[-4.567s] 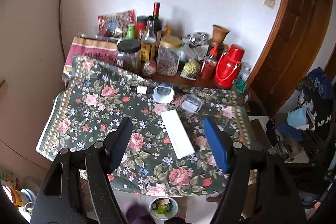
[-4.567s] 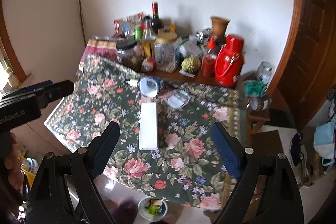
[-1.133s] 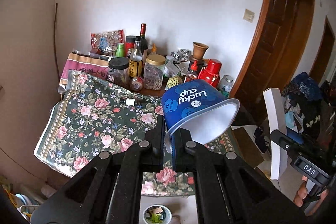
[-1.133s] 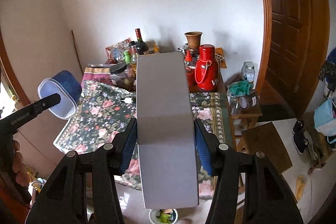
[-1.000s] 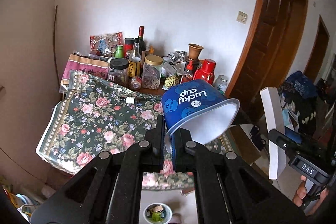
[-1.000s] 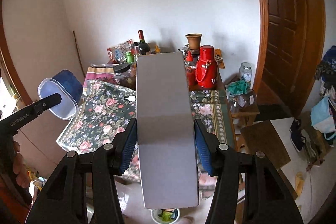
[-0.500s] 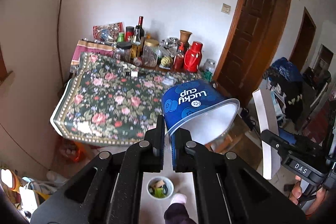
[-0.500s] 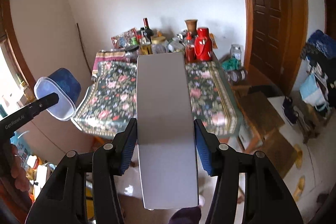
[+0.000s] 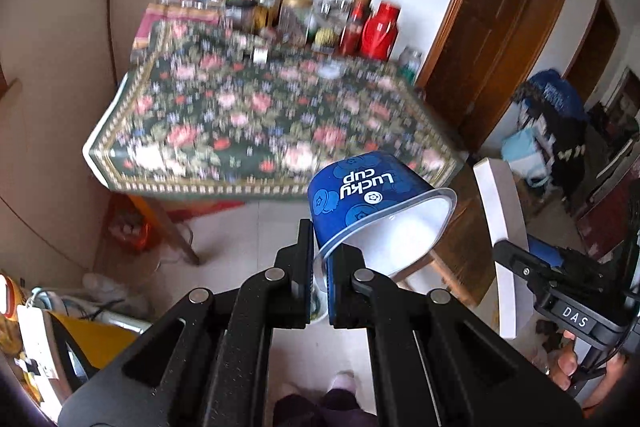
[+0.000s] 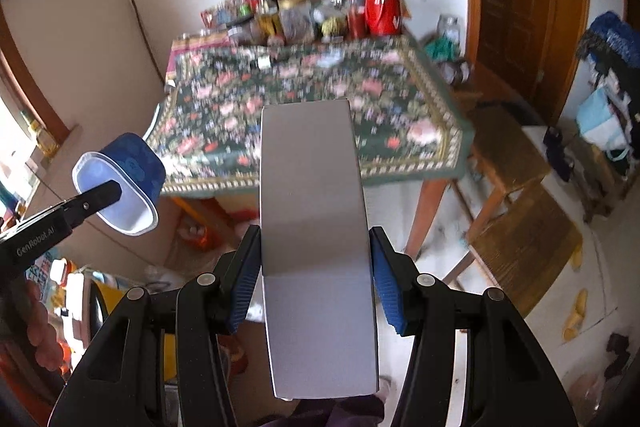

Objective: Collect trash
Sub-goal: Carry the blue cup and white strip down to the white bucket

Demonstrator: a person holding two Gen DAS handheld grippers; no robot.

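Both claws have backed off the desk (image 9: 256,115) and tipped floorward. Left claw (image 9: 319,267) pinches blue cup (image 9: 360,195) rim; right claw (image 10: 316,267) clamps white box (image 10: 316,227). 2 pieces collected; bin drop likely next.

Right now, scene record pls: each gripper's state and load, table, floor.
left gripper: shut on the rim of the blue cup, cup tipped on its side, white inside showing
right gripper: shut on the white box, pads on its two long sides
table: floral cloth, bottles, jars and a red flask at the far edge; blurred
floor: small bowl partly hidden behind left gripper; contents not visible
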